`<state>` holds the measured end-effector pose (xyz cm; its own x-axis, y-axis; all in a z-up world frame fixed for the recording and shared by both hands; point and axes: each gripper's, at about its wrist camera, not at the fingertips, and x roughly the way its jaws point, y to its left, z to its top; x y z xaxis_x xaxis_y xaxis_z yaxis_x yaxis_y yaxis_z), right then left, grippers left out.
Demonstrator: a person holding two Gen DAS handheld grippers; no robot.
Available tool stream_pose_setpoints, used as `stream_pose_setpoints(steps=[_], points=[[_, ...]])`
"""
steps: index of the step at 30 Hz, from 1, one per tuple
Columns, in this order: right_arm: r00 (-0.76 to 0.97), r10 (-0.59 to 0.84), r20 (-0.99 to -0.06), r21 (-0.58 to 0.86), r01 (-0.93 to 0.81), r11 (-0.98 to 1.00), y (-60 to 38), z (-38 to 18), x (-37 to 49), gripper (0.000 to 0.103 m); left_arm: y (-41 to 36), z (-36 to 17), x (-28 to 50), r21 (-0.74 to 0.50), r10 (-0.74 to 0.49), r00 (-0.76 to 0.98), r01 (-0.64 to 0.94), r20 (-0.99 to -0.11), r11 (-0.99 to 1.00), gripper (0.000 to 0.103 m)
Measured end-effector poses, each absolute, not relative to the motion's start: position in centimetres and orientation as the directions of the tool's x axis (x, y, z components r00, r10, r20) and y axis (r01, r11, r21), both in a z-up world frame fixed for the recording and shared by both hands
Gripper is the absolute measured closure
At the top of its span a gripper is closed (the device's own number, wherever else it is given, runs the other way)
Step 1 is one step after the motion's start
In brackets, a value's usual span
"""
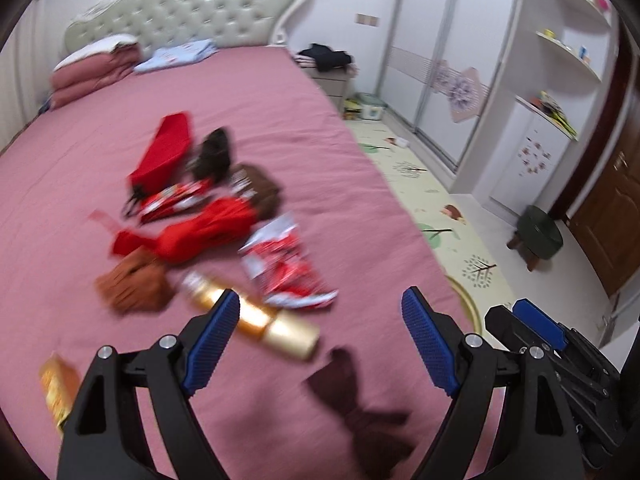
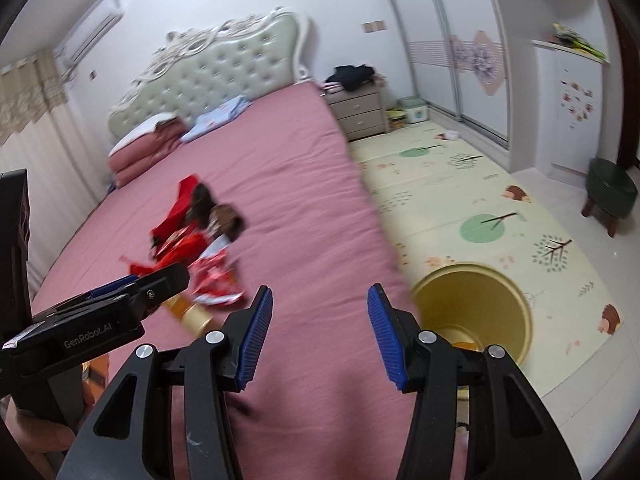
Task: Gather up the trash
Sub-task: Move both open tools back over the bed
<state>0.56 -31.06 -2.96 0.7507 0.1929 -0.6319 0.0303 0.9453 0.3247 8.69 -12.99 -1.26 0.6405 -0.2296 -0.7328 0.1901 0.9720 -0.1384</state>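
Observation:
A pile of trash lies on the pink bed (image 1: 280, 92): red wrappers (image 1: 200, 232), a red and white snack bag (image 1: 284, 264), brown pieces (image 1: 256, 188) and a gold tube (image 1: 256, 320). My left gripper (image 1: 320, 312) is open and empty just above the gold tube. A gold packet (image 1: 56, 388) lies at the left. My right gripper (image 2: 318, 312) is open and empty over the bed's right edge. A yellow bin (image 2: 476, 312) stands on the floor beside the bed, right of the right gripper. The left gripper also shows in the right wrist view (image 2: 120, 292).
Folded quilts (image 1: 96, 68) and a blue cloth (image 1: 176, 56) lie by the headboard. A nightstand (image 2: 358, 114) stands at the bed's far right. A play mat (image 2: 480, 200) covers the floor. A green stool (image 2: 610, 196) stands near the wardrobe (image 1: 440, 60).

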Motion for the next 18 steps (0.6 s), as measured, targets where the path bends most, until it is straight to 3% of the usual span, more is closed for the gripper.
stream_pose_setpoints(steps=[18], points=[[0.723, 0.246, -0.645, 0.230, -0.123, 0.965, -23.1, -4.1, -2.4, 0.053, -2.4, -3.4, 2.0, -0.136, -0.049, 0.666, -0.079, -0.744, 0.988, 0.020]])
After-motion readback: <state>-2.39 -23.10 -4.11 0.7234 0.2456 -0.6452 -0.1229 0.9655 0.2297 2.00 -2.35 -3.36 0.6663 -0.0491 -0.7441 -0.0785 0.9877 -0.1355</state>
